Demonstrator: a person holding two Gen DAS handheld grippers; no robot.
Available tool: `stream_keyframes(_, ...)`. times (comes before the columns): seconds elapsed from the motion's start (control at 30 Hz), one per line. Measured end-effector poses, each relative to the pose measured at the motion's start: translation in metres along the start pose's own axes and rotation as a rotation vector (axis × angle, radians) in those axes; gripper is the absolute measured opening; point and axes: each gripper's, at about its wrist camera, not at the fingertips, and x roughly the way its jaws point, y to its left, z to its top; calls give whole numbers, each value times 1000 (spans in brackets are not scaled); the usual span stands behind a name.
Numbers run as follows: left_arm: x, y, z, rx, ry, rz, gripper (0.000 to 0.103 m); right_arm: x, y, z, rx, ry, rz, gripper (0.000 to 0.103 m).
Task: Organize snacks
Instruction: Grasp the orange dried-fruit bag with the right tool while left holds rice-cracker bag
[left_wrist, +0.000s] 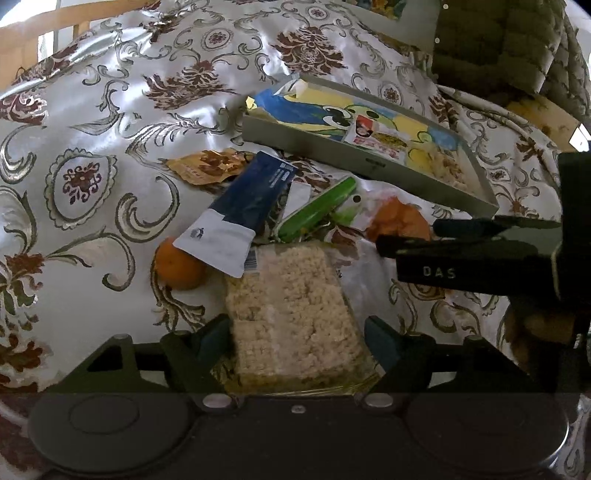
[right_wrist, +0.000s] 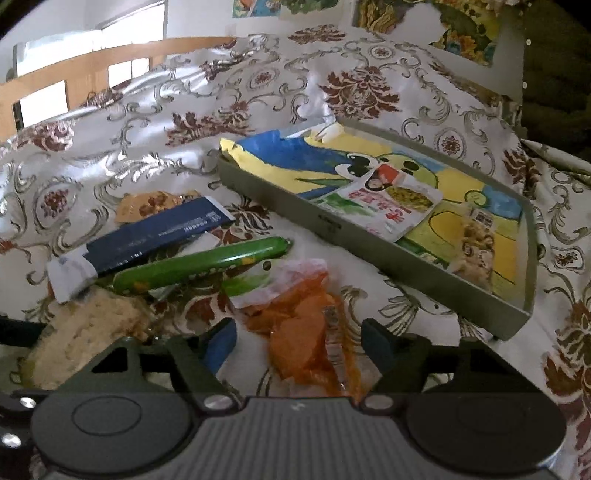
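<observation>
A clear pack of puffed rice cake (left_wrist: 291, 314) lies between the fingers of my left gripper (left_wrist: 297, 332); the pads stand at its two edges, jaws wide. My right gripper (right_wrist: 299, 339) is open over an orange snack bag (right_wrist: 306, 332), with a gap on each side of it. In the left wrist view the right gripper (left_wrist: 406, 236) comes in from the right. A green sausage stick (right_wrist: 199, 266), a blue and white pouch (right_wrist: 147, 240), a brown packet (right_wrist: 151, 203) and a mandarin (left_wrist: 177, 266) lie in the pile. The grey tray (right_wrist: 295, 218) holds a white and red packet (right_wrist: 391, 210) and a rice snack pack (right_wrist: 476, 236).
Everything rests on a shiny white cloth with brown floral print (left_wrist: 110, 110). The tray is lined with a blue and yellow drawing. A wooden rail (right_wrist: 74, 70) runs behind at the far left. A dark quilted garment (left_wrist: 509, 40) fills the upper right corner.
</observation>
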Motion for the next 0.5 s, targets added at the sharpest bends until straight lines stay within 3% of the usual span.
stream_keyframes(0.33, -2, 1, 0, -18, -12, -19, 78, 6, -4, -4, 31, 15, 2, 71)
stream_keyframes(0.5, -3, 1, 0, -23, -12, -30, 77, 5, -3, -3, 44, 30, 20, 55)
